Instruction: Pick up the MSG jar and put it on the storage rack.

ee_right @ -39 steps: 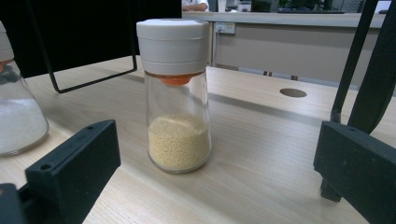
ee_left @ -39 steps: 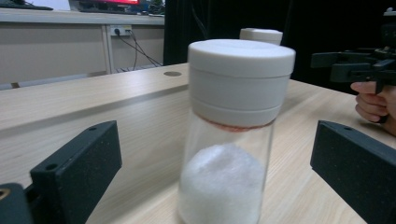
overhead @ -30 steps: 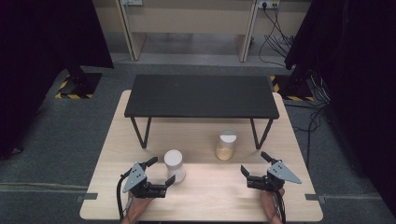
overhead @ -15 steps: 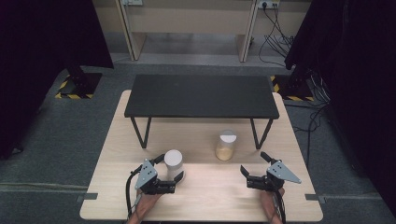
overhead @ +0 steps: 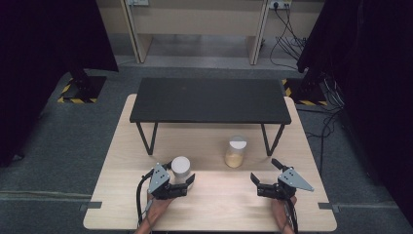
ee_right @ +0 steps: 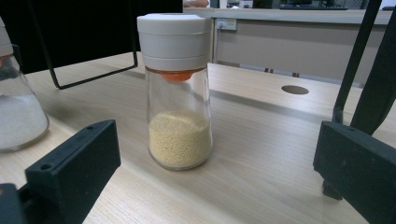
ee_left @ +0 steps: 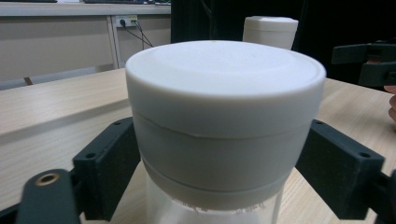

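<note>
Your left gripper (overhead: pixel 181 181) held level at the table's near edge, jaws just been closing, flanking the white-lidded glass jar (overhead: pixel 180 168) without visibly pressing it, your right gripper (overhead: pixel 265 181) parted and empty, facing the grain-filled glass shaker (overhead: pixel 235 152) on pale wood table (overhead: pixel 214 214).

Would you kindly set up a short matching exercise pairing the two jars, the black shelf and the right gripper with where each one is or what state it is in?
Things:
1. white-filled jar
2. yellow-grain jar
3. black shelf
4. right gripper

Places or states:
A. open, with nothing between its jaws
B. standing free on the table, in front of the shelf's right leg
C. between the jaws of the left gripper, which have just been closing
D. standing across the far half of the table

Pairs: 1-C, 2-B, 3-D, 4-A
</note>
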Demonstrator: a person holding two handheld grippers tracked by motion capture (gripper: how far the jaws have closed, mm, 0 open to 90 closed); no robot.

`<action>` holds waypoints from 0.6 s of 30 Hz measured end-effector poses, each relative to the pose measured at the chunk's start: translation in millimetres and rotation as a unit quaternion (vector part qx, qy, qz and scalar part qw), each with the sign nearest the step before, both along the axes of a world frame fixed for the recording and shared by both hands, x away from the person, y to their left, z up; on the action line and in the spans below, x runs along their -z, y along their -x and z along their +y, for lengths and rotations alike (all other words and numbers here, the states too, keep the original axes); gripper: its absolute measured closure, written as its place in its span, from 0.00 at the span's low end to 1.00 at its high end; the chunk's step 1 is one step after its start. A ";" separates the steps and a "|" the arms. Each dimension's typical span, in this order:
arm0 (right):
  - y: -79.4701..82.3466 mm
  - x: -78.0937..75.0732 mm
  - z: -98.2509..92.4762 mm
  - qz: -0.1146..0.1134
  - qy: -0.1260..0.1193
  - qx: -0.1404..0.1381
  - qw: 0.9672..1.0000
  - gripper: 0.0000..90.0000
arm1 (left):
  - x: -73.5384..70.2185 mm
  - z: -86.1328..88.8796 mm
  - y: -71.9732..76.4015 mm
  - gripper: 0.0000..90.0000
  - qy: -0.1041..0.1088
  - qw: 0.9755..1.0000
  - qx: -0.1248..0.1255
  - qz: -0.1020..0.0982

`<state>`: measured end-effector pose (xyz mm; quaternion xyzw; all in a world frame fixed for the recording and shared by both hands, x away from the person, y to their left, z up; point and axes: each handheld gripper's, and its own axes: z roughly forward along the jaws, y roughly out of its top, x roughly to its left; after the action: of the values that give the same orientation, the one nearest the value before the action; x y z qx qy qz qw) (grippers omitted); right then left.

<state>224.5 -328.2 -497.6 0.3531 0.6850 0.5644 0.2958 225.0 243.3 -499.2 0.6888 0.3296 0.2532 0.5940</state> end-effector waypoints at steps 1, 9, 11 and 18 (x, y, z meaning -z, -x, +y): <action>0.0 0.0 0.0 0.000 0.000 0.000 1.000 0.01 | 0.1 -0.4 -0.2 0.20 -0.001 1.000 0.000 0.000; -0.3 -0.1 -0.1 0.000 0.001 -0.001 1.000 0.01 | 1.4 -3.8 -0.8 0.32 -0.004 1.000 -0.005 0.001; -0.6 -0.2 -0.2 0.001 0.001 -0.002 1.000 0.01 | 2.7 -3.4 -0.7 0.34 0.000 1.000 -0.007 0.000; -0.9 -0.4 -0.1 0.001 0.002 -0.002 1.000 0.01 | 3.2 -2.6 -0.5 0.38 -0.005 1.000 -0.006 -0.007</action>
<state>225.3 -328.3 -497.3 0.3517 0.6870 0.5636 0.2943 225.5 240.8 -502.4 0.6877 0.3285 0.2636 0.5914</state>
